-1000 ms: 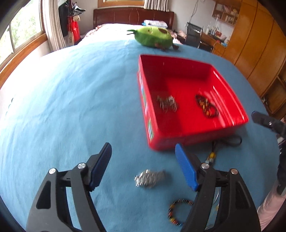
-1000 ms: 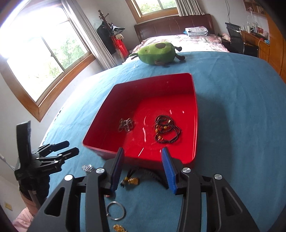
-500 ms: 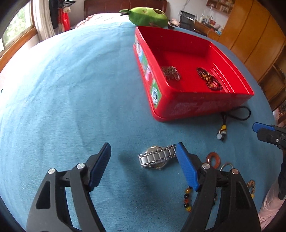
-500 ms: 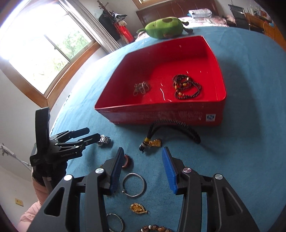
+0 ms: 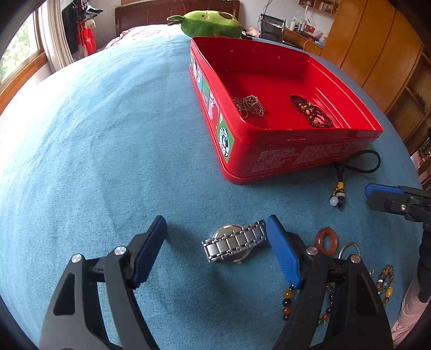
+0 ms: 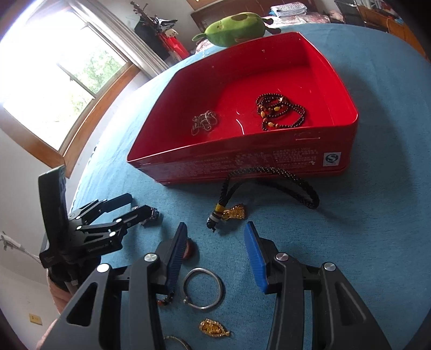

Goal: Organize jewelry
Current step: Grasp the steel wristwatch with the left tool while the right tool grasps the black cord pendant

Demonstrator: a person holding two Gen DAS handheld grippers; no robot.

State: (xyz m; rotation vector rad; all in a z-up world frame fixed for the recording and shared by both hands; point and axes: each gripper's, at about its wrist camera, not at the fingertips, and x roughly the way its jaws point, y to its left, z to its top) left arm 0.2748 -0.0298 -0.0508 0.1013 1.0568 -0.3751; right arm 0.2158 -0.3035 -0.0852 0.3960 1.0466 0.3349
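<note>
A red tin box sits on the blue cloth, holding a silver chain and a dark bead necklace. My left gripper is open, its fingers either side of a steel watch lying on the cloth. My right gripper is open just short of a black cord with a gold pendant. A silver bangle lies between its fingers.
Loose pieces lie near the front: a reddish ring, a coloured bead bracelet, a gold charm. A green plush toy sits behind the box. Wooden cupboards stand at the right.
Both grippers have dropped lower and moved forward. The left one has closed in on the watch, now between its fingers. The right one has neared the black cord pendant.
</note>
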